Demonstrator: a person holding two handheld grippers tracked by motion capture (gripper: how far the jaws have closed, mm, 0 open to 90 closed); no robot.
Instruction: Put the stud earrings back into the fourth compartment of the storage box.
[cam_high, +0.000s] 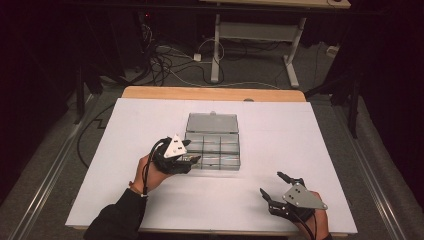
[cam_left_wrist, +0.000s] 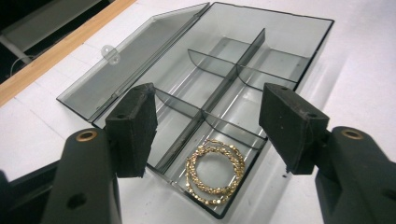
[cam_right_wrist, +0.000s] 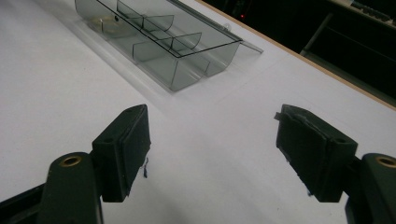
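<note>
A smoky clear plastic organiser box (cam_high: 213, 149) lies mid-table with its lid (cam_high: 212, 123) folded open behind it. Dividers (cam_left_wrist: 219, 86) split the box (cam_left_wrist: 299, 51) into several compartments. Two gold hoop earrings (cam_left_wrist: 215, 171) lie in the compartment nearest my left gripper. The left gripper (cam_high: 191, 151) hovers at the box's front left corner, open, with nothing between its pads (cam_left_wrist: 133, 128). My right gripper (cam_high: 273, 185) is open near the table's front right, well apart from the box (cam_right_wrist: 159, 42).
A white sheet (cam_high: 150, 125) covers the table, with a wooden edge (cam_high: 210, 93) at the far side. Beyond it stand a desk frame (cam_high: 255, 35) and loose cables (cam_high: 165, 60) on the floor.
</note>
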